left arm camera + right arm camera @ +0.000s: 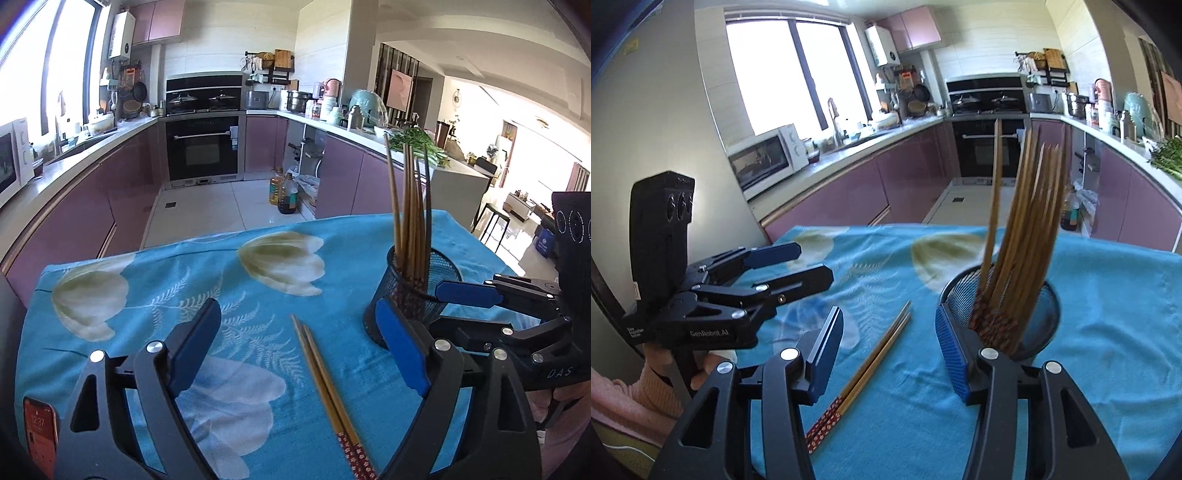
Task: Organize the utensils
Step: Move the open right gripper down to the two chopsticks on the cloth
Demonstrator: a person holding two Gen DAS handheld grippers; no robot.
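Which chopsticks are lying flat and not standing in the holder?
The pair of chopsticks on the blue cloth, left of the mesh holder. All the other chopsticks stand upright inside it.

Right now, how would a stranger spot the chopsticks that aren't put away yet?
Find the blue flowered tablecloth. Left of the black mesh holder lies a loose pair of chopsticks. They alone lie flat, red patterned ends nearest; the rest stand upright in the holder.

The scene is lit brightly by daylight from the window (798, 74), which is blown out to white, while straight lines are bent by fisheye distortion, corners are darkened, and the upright chopsticks (1027, 236) are motion-blurred.
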